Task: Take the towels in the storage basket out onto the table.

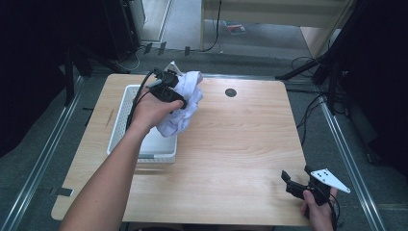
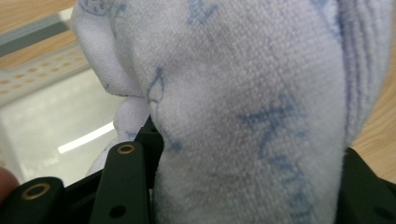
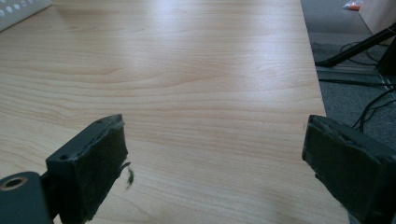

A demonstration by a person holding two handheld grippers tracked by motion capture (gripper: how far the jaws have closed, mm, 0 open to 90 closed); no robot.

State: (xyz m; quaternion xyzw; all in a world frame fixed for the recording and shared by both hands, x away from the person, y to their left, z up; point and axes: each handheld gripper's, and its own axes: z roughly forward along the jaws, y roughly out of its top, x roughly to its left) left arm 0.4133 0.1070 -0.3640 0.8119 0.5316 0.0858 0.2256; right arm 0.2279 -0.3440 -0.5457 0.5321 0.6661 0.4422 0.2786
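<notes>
My left gripper (image 1: 179, 98) is shut on a bunched white towel with blue print (image 1: 190, 102), held in the air above the right rim of a white perforated basket (image 1: 119, 118) at the table's left. In the left gripper view the towel (image 2: 252, 102) is wedged between my two black jaws, and the basket's pale floor (image 2: 56, 121) lies below to the left. My right gripper (image 1: 296, 176) rests near the table's front right corner. Its jaws stand wide apart in the right gripper view (image 3: 215, 168), with only bare wood between them.
The light wooden table (image 1: 240, 139) has a small black round cap (image 1: 230, 92) near its far edge. Cables and dark stand legs (image 1: 312, 67) lie on the grey floor beyond the table's back and right sides.
</notes>
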